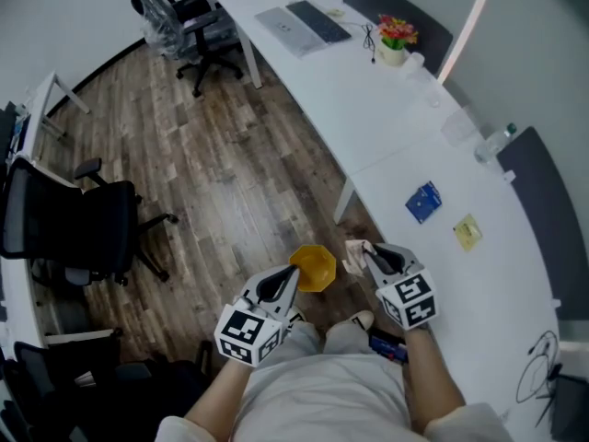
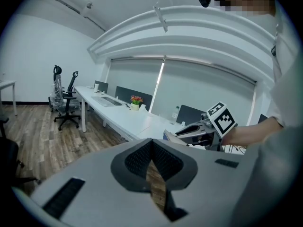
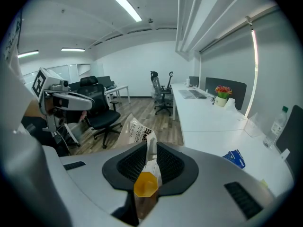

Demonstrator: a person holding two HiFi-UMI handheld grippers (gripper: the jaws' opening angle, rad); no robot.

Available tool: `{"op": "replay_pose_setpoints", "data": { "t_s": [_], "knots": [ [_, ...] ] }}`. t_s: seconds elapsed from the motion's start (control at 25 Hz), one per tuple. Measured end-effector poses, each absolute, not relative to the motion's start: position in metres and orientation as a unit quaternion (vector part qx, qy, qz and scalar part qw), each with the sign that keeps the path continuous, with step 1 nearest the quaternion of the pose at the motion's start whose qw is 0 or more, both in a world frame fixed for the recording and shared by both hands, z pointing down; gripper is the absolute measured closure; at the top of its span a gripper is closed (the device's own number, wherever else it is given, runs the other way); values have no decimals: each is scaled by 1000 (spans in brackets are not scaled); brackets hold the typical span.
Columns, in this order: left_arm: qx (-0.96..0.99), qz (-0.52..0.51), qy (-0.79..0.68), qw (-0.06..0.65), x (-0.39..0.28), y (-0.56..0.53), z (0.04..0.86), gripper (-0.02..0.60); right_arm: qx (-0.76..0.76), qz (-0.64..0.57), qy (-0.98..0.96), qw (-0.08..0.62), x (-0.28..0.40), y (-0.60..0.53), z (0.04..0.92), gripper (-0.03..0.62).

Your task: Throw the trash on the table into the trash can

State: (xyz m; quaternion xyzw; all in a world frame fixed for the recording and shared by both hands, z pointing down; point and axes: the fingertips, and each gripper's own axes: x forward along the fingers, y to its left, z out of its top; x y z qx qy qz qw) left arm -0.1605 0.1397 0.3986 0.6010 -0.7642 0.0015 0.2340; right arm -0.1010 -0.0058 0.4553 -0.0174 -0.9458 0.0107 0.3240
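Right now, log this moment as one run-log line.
right gripper: shut on paper wrapper | left gripper: shut, empty | yellow trash can: on floor below grippers | table: blue packet, yellow slip on it

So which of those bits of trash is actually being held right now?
The white printed wrapper, pinched in the right gripper. The blue packet and the yellow scrap lie untouched on the table.

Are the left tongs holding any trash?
No, the left tongs are closed together with nothing pinched between them.

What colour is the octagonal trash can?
The octagonal trash can is orange-yellow, clearest in the head view.
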Motion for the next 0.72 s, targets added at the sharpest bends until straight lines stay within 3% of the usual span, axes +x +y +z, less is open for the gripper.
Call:
{"op": "replay_pose_setpoints", "data": {
  "t_s": [0.72],
  "knots": [
    [514,-31,-823,240,-191,165,400,578,-120,-25,-929,350,-152,7,472,513]
  ]
}}
